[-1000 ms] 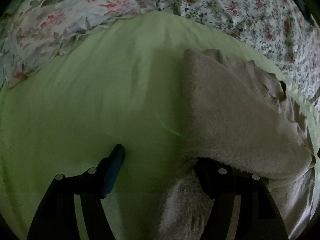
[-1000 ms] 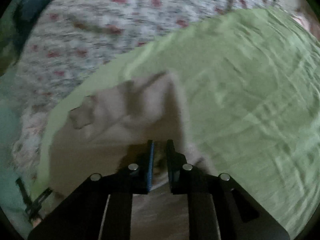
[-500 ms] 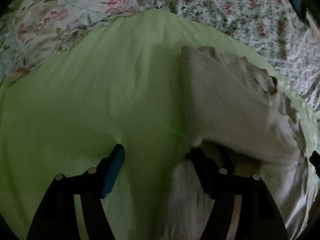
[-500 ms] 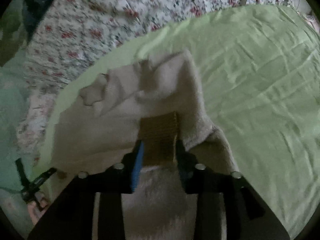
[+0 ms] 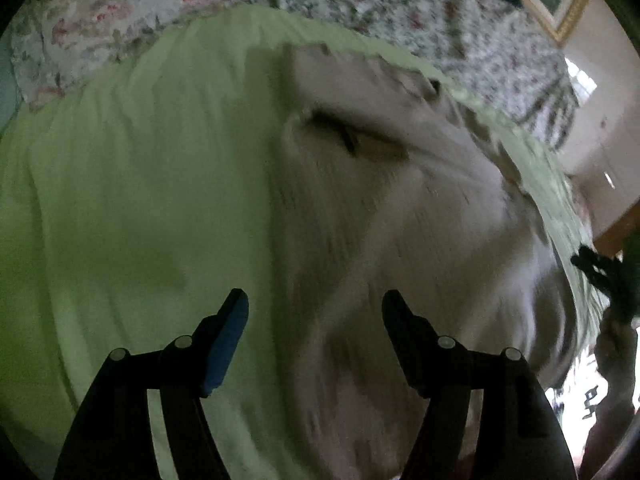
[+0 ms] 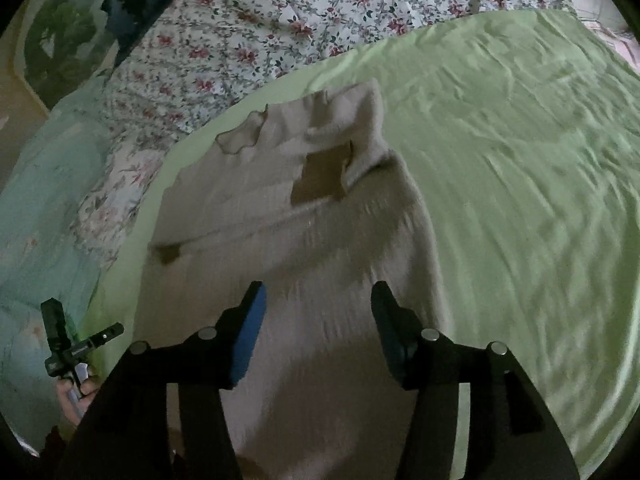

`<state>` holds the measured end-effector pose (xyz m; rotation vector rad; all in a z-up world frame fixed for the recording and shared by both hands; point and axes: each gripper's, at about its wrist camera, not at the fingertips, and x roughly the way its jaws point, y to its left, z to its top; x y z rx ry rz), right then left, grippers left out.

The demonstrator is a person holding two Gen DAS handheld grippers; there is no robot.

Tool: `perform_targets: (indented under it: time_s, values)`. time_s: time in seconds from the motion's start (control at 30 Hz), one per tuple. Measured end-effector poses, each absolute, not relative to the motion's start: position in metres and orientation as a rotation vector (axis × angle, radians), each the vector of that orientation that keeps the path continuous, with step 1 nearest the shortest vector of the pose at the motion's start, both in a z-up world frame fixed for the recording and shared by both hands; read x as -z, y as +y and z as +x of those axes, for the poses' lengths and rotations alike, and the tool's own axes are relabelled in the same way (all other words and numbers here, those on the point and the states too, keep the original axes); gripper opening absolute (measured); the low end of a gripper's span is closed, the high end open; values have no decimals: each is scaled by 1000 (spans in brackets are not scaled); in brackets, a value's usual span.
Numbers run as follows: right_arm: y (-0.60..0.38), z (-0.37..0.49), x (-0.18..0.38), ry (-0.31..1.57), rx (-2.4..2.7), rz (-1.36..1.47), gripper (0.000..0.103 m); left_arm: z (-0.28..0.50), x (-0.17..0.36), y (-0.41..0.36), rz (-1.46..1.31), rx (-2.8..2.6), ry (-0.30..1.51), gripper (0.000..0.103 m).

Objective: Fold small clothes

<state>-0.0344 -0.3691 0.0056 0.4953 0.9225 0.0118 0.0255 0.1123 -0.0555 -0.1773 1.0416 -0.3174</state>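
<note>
A beige fuzzy garment (image 6: pixel 304 240) lies folded on a light green sheet (image 6: pixel 520 184). A brown inner patch (image 6: pixel 320 176) shows where its top layer is turned back. My right gripper (image 6: pixel 318 300) is open and empty just above the garment's near part. In the left wrist view the same garment (image 5: pixel 400 216) fills the right half, blurred. My left gripper (image 5: pixel 314 304) is open and empty over the garment's left edge, its left finger above the sheet (image 5: pixel 140 200).
A floral quilt (image 6: pixel 280 28) lies beyond the green sheet and shows in the left wrist view (image 5: pixel 400 4) too. A pale teal cover (image 6: pixel 44 208) lies at the left. A framed picture (image 5: pixel 560 8) hangs on the far wall.
My right gripper was shut on the garment's edge, carried it over and has opened and let go. My left gripper has pulled out from under the fold and lifted.
</note>
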Motion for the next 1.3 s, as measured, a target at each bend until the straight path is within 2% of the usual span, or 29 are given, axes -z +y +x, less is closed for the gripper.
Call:
perform_targets:
  time_s: [0.3, 0.67, 0.7, 0.8, 0.83, 0.87, 0.9, 0.93, 0.97, 1.13, 1.3]
  values:
    - [-383, -116, 2, 974, -82, 520, 63, -61, 88, 98, -305, 525, 1122, 72]
    - [-371, -159, 32, 1058, -271, 563, 63, -77, 102, 73, -351, 700, 1162, 70]
    - [-365, -155, 36, 1059, -296, 565, 63, -77, 102, 69, -324, 710, 1157, 68]
    - [-350, -146, 45, 1043, -341, 564, 64, -75, 105, 65, -293, 714, 1161, 48]
    - [-347, -145, 46, 1033, -341, 559, 64, -75, 106, 66, -296, 710, 1162, 38]
    - [-344, -144, 45, 1026, -339, 551, 57, -75, 107, 69, -298, 706, 1166, 24]
    - [-343, -144, 45, 1027, -334, 540, 49, -75, 108, 71, -299, 706, 1168, 17]
    - [-343, -144, 46, 1035, -325, 532, 24, -76, 110, 74, -298, 707, 1169, 8]
    - [-345, -145, 47, 1049, -317, 533, 9, -79, 110, 76, -294, 704, 1167, 7]
    - [-358, -158, 48, 1047, -309, 564, 9, -90, 95, 83, -260, 684, 1100, 6]
    - [-365, -158, 28, 962, -359, 631, 9, -88, 50, 96, -306, 692, 969, 6]
